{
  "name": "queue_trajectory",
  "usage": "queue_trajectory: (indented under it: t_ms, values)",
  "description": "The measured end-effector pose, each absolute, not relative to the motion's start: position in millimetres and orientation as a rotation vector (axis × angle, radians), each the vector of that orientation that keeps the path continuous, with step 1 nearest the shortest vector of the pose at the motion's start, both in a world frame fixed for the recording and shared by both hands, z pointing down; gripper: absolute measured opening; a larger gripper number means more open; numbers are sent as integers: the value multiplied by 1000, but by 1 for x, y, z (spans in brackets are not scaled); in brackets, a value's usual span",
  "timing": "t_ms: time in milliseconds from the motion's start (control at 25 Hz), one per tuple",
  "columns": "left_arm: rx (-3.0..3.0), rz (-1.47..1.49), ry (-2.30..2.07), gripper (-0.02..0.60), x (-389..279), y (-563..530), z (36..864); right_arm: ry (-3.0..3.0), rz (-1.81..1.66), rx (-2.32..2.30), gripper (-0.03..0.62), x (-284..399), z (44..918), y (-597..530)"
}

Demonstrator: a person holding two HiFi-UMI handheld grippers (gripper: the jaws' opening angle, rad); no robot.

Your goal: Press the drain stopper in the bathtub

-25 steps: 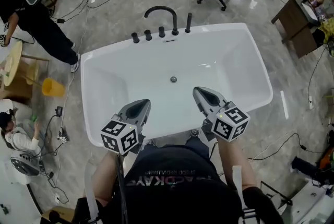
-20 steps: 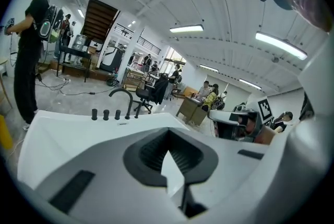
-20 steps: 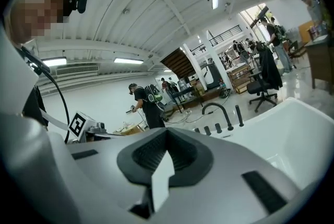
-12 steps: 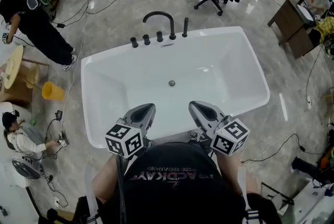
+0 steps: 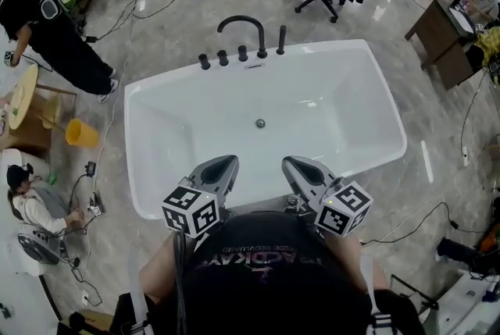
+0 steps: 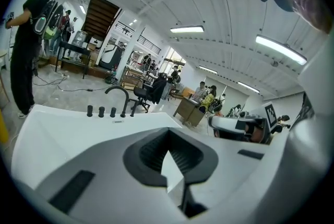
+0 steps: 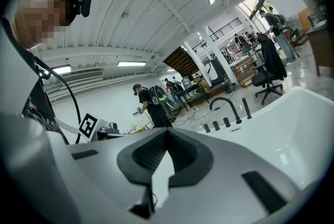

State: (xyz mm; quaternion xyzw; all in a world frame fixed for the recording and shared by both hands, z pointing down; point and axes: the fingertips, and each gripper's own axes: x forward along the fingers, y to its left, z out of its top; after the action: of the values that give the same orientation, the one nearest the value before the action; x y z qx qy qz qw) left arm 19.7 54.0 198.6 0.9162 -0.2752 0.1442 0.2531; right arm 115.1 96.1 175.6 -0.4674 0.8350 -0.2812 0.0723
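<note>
1. The black shirt (image 5: 258,279) under the head camera has upside-down print across it. It looks like "...ACKDAYS", and the smaller line is too blurry to read.
2. The cubes on the left gripper (image 5: 225,164) and right gripper (image 5: 291,164) only carry black-and-white square patterns, no letters or numbers.

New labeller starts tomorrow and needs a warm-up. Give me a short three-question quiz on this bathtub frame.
1. True or false: the left gripper is touching the small round metal drain stopper on the floor of the white bathtub.
2. Multiple choice: seen from the person, the curved black faucet stands at the tub's A) far rim, B) near rim, C) left rim.
3. Fill in: the shut jaws of the left gripper and the right gripper hold ____.

Key: 1 false, it hangs over the near side, well short of the stopper; 2 A; 3 nothing.
</note>
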Motion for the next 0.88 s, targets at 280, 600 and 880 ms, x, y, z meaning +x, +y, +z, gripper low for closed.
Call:
queue_trajectory:
  t_ms: [280, 600, 880]
  values:
    - [2490, 452, -713, 5, 28, 56, 203, 2515, -901, -1344, 12, 111, 178, 90]
    - [2490, 468, -711, 5, 26, 55, 206, 2549, -885, -1325, 12, 103, 178, 89]
    - [2482, 479, -712, 5, 26, 55, 208, 2561, -877, -1318, 12, 101, 177, 89]
